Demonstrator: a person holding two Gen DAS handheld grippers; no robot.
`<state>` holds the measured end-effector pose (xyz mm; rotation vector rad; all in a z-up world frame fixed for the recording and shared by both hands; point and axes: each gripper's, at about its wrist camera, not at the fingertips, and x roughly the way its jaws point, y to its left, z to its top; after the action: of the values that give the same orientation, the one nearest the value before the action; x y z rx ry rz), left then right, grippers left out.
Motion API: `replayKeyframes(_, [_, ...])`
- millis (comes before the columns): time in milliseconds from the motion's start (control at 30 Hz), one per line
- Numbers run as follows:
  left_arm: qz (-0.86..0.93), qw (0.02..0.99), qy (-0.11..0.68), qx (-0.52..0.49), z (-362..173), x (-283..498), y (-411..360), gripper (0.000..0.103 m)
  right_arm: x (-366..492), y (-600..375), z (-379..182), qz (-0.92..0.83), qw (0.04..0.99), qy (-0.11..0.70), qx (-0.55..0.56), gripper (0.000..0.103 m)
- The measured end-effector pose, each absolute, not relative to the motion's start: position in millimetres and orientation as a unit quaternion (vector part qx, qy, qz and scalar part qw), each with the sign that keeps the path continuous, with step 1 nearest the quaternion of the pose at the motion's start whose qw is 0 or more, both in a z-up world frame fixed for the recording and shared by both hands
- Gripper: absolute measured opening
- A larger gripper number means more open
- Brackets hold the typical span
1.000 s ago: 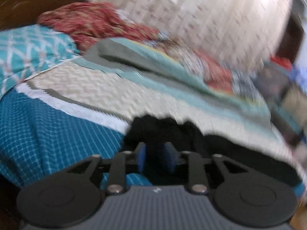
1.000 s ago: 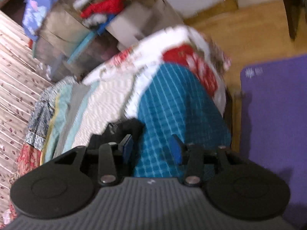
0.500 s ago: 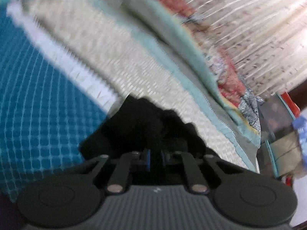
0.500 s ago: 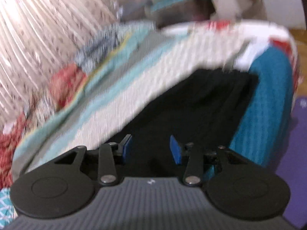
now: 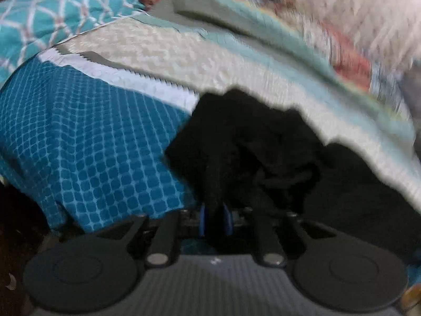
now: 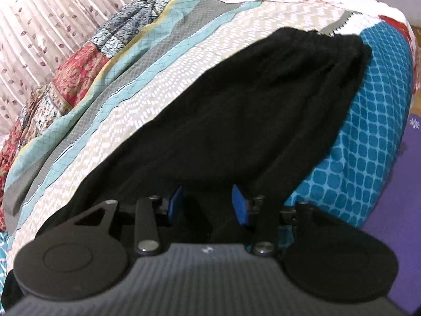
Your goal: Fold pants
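Note:
Black pants [image 6: 257,100] lie on a bed, spread lengthwise away from the right wrist camera, their far end near the bed's edge. In the left wrist view the pants [image 5: 263,142] are bunched and rumpled. My left gripper [image 5: 215,218] is shut on a fold of the black pants, its blue pads pressed on the cloth. My right gripper [image 6: 208,206] is open, its blue pads spread apart with the near end of the pants between and under them.
The bed carries a patchwork cover [image 6: 163,84] in cream, teal and grey stripes, with a blue checked panel [image 5: 92,142] at the near side. A teal pillow [image 5: 52,18] lies at the head. A curtain [image 6: 52,13] hangs behind; a purple mat [image 6: 405,189] lies on the floor.
My left gripper closed on the pants and has lifted and bunched the cloth. My right gripper swung from the bed's edge over the pants and stays open.

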<state>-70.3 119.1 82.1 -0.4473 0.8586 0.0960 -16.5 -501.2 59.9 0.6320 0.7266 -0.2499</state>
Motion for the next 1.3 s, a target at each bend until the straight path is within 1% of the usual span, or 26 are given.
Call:
replayKeyframes(33, [0.049, 0.890, 0.389, -0.234, 92.9, -73.8, 125.6, 0.027, -20.4, -502.4, 62.5, -0.113, 0.882, 0.341, 0.306, 0.046])
replayKeyframes(67, [0.056, 0.898, 0.357, -0.250, 105.6, -78.8, 132.4, 0.030, -25.3, -501.9, 66.0, -0.106, 0.886, 0.331, 0.307, 0.046])
replayKeyframes(133, [0.061, 0.915, 0.299, -0.264, 130.6, -84.0, 141.8, 0.030, -32.0, -499.3, 75.4, -0.088, 0.898, 0.313, 0.295, 0.046])
replayKeyframes(200, [0.043, 0.927, 0.265, -0.264, 147.6, -77.1, 139.3, 0.030, -32.2, -491.7, 81.3, -0.069, 0.908, 0.304, 0.280, 0.046])
replayKeyframes(333, [-0.039, 0.932, 0.283, -0.221, 147.5, -43.9, 104.9, 0.030, -20.3, -473.5, 80.3, -0.018, 0.911, 0.307, 0.276, 0.046])
replayKeyframes(433, [-0.070, 0.928, 0.319, -0.179, 118.1, -19.5, 72.6, 0.030, -9.7, -469.4, 73.6, 0.006, 0.905, 0.315, 0.285, 0.046])
replayKeyframes(500, [-0.037, 0.913, 0.375, -0.159, 87.0, 2.1, 64.8, 0.030, -4.2, -476.3, 66.7, -0.013, 0.904, 0.318, 0.287, 0.046])
replayKeyframes(533, [-0.005, 0.901, 0.409, -0.146, 69.1, 13.2, 65.8, 0.021, -1.5, -485.9, 60.1, -0.037, 0.900, 0.324, 0.290, 0.044])
replayKeyframes(567, [0.019, 0.890, 0.433, -0.142, 53.0, 21.2, 70.1, 0.008, 0.1, -499.4, 52.2, -0.072, 0.891, 0.333, 0.298, 0.040])
replayKeyframes(600, [0.025, 0.886, 0.438, -0.151, 45.8, 22.7, 75.6, 0.008, -0.8, -515.7, 44.1, -0.091, 0.880, 0.336, 0.325, 0.019])
replayKeyframes(633, [0.024, 0.884, 0.434, -0.173, 47.8, 21.4, 79.2, 0.009, -6.2, -534.1, 38.3, -0.089, 0.861, 0.331, 0.375, 0.012])
replayKeyframes(700, [0.016, 0.885, 0.425, -0.188, 62.6, 14.9, 80.1, 0.013, -24.3, -560.8, 41.2, -0.067, 0.842, 0.303, 0.441, 0.014])
replayKeyframes(733, [0.011, 0.889, 0.417, -0.186, 71.1, 10.2, 79.4, 0.018, -35.0, -568.6, 48.6, -0.067, 0.850, 0.282, 0.441, 0.027])
replayKeyframes(767, [0.007, 0.894, 0.407, -0.186, 80.2, 9.9, 81.1, 0.022, -48.7, -575.2, 59.3, -0.085, 0.863, 0.257, 0.426, 0.038])
replayKeyframes(800, [0.003, 0.900, 0.393, -0.188, 88.9, 3.7, 79.8, 0.024, -59.9, -583.2, 67.4, -0.106, 0.873, 0.234, 0.413, 0.051])
replayKeyframes(833, [-0.004, 0.905, 0.381, -0.191, 97.0, -1.9, 78.8, 0.026, -71.3, -593.7, 73.1, -0.127, 0.878, 0.209, 0.411, 0.051])
replayKeyframes(900, [-0.018, 0.909, 0.367, -0.199, 108.4, -3.2, 73.0, 0.028, -87.6, -616.9, 76.2, -0.157, 0.873, 0.184, 0.423, 0.052])
replayKeyframes(1000, [-0.030, 0.906, 0.367, -0.208, 109.6, -0.3, 60.9, 0.029, -91.0, -632.5, 71.4, -0.200, 0.868, 0.175, 0.419, 0.058])
replayKeyframes(1200, [-0.057, 0.900, 0.386, -0.195, 106.7, 6.8, 33.4, 0.029, -71.6, -646.7, 52.3, -0.197, 0.858, 0.182, 0.439, 0.058])
replayKeyframes(1267, [-0.061, 0.899, 0.389, -0.192, 106.2, 4.6, 27.6, 0.029, -62.3, -653.8, 52.1, -0.195, 0.862, 0.185, 0.430, 0.055])
replayKeyframes(1300, [-0.061, 0.899, 0.390, -0.191, 106.5, 2.9, 24.8, 0.029, -56.8, -654.5, 51.4, -0.198, 0.863, 0.193, 0.423, 0.034])
